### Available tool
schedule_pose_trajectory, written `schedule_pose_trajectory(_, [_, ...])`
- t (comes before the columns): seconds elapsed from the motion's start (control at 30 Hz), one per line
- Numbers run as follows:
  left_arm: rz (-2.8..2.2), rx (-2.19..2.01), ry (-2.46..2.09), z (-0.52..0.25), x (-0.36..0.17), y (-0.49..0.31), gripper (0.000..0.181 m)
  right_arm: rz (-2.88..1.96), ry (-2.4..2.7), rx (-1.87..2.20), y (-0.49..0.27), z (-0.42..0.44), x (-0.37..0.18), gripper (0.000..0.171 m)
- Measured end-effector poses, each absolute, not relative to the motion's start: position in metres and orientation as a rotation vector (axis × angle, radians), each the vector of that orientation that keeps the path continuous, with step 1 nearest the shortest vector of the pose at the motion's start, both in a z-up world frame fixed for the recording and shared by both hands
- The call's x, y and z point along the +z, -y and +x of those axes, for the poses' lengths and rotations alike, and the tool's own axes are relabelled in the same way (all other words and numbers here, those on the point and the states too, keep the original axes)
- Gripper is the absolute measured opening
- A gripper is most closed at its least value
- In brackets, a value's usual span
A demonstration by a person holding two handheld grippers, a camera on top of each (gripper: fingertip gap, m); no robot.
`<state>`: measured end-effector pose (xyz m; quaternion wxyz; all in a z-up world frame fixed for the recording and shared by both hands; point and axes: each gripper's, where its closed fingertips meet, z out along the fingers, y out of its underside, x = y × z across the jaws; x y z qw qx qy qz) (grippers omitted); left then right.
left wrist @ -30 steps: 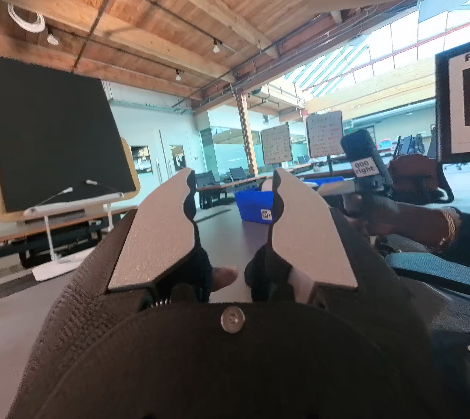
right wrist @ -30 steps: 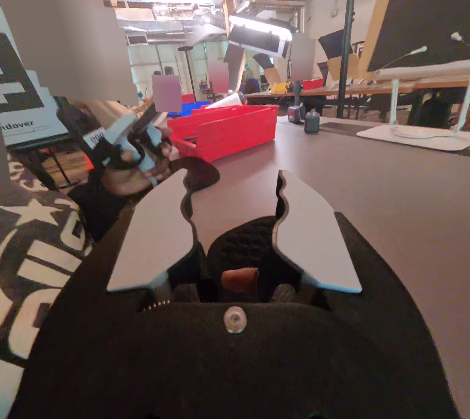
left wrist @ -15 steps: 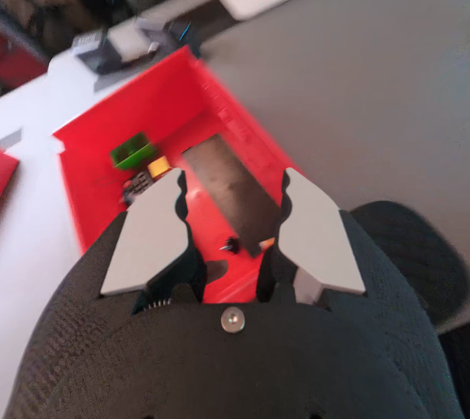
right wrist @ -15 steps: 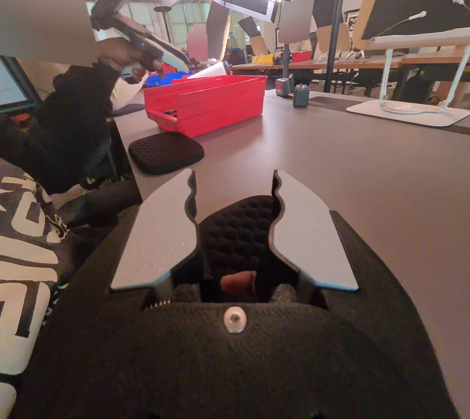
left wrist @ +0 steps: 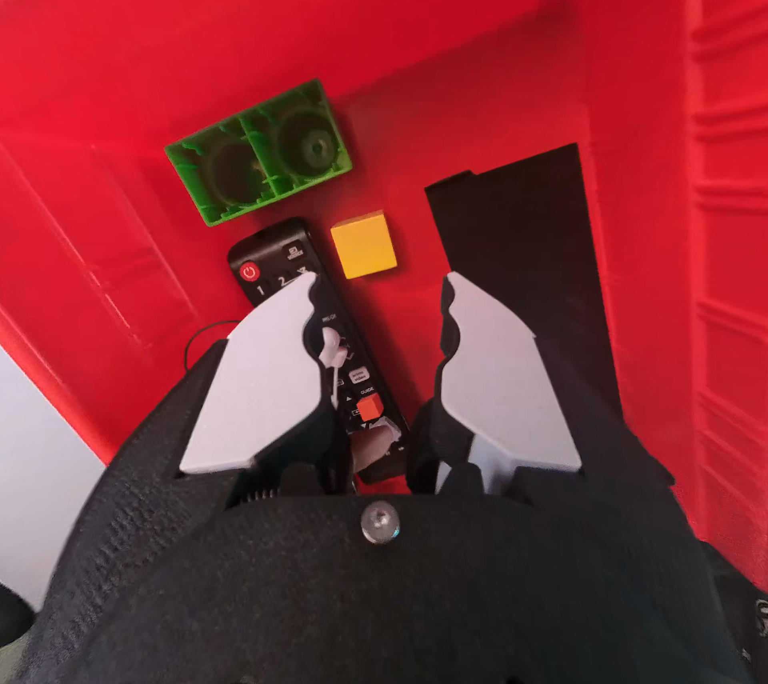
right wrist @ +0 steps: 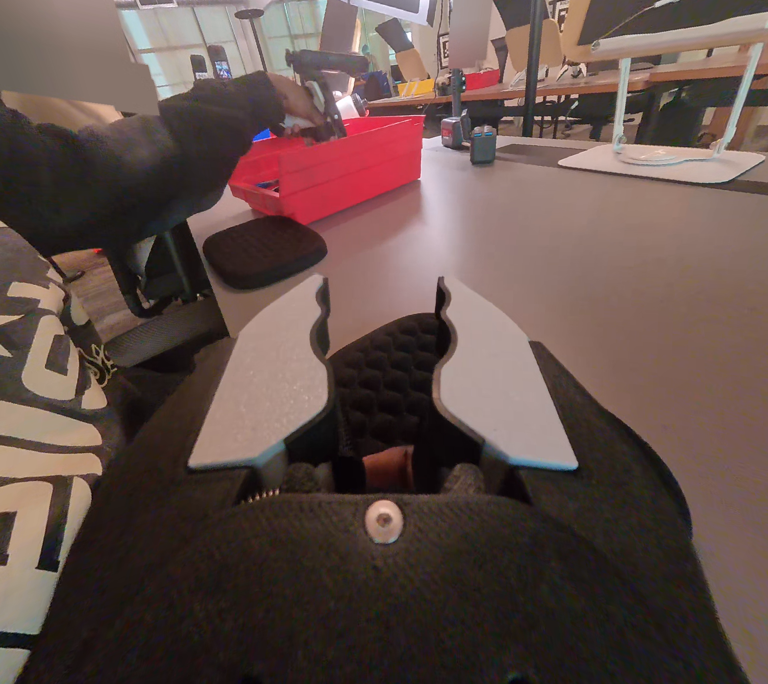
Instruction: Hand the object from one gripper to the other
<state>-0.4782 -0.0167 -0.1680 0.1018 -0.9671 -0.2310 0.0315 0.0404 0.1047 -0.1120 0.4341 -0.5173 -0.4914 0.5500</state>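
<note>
My left gripper is open and points down into a red bin. In the bin lie a black remote control, a yellow cube, a green block with two round hollows and a flat black strip. The remote runs under my left finger; a small orange cube and a white bit lie on it. The yellow cube is just beyond the fingertips. My right gripper is open and empty, low over the grey table. The right wrist view shows the left gripper inside the bin.
A black padded rest lies on the table in front of the bin, another under my right gripper. A white stand base and small dark devices sit at the back. The person's dark sleeve reaches over the table's left edge. Measured from the fingertips, the small orange cube is 8 cm or so from the left gripper and 55 cm from the right.
My left gripper swung from facing the room to pointing down, then dropped deep into the red bin, still open. My right gripper stayed low over the table and open.
</note>
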Motion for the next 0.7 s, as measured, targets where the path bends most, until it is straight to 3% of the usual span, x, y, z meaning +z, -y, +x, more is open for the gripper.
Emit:
schedule_pose_trajectory(0.37, [-2.898,0.198,0.684,-0.487,-0.183,0.011,0.042,-1.302,1.245,1.351,-0.102,0.036,-0.117,0.049])
schedule_pose_trajectory(0.5, [-2.879,0.231,0.664,-0.49,-0.188,0.006,0.028,-1.296,1.255,1.336,-0.101,0.035,-0.118,0.05])
schedule_pose_trajectory(0.7, [-2.595,0.174,0.467,-0.461,-0.144,-0.02,0.027,-1.29,1.25,1.338,-0.101,0.036,-0.117,0.049])
